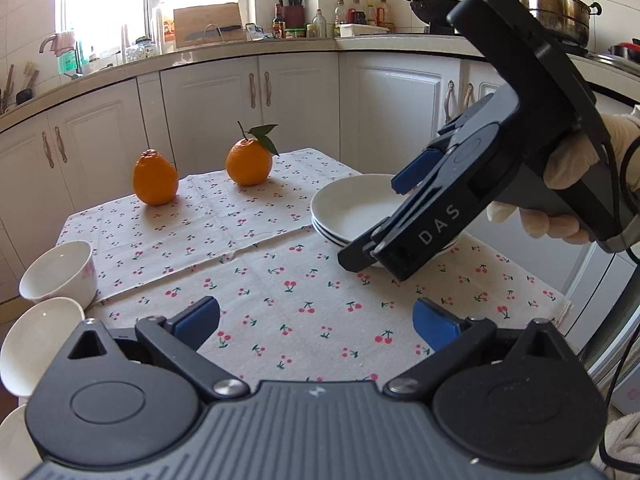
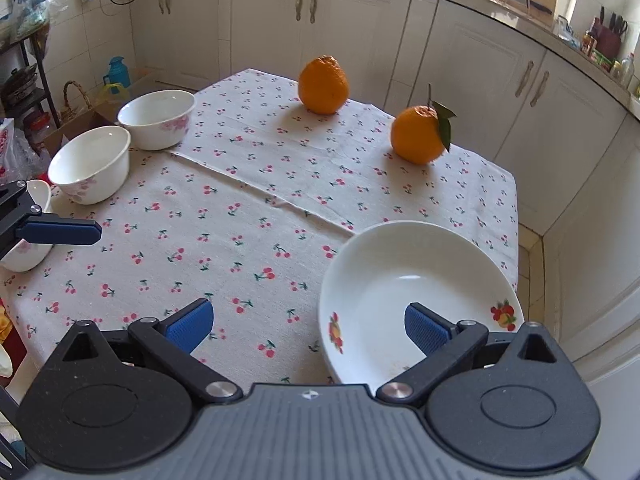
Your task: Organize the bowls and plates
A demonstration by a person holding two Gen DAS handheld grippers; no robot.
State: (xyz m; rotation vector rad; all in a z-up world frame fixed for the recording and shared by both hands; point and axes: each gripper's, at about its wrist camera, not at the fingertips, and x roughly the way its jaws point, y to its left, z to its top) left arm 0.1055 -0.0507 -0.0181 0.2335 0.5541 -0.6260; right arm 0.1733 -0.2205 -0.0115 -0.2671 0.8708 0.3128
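Observation:
A stack of white plates [image 1: 352, 210] sits on the cherry-print tablecloth at the table's right side; the top plate [image 2: 400, 292] has fruit decals. My right gripper [image 2: 308, 326] is open and empty, its right finger over the plate's near rim; in the left wrist view it [image 1: 372, 220] hovers over the stack. Three white bowls stand along the table's left edge: [image 2: 158, 118], [image 2: 90, 164], [image 2: 28, 224]. My left gripper [image 1: 316, 320] is open and empty above the cloth, beside the nearest bowls [image 1: 60, 272], [image 1: 40, 340].
Two oranges [image 1: 155, 178], [image 1: 249, 162] stand at the far side of the table. White kitchen cabinets [image 1: 296, 96] run behind. The table edge [image 2: 516, 216] drops off just right of the plates.

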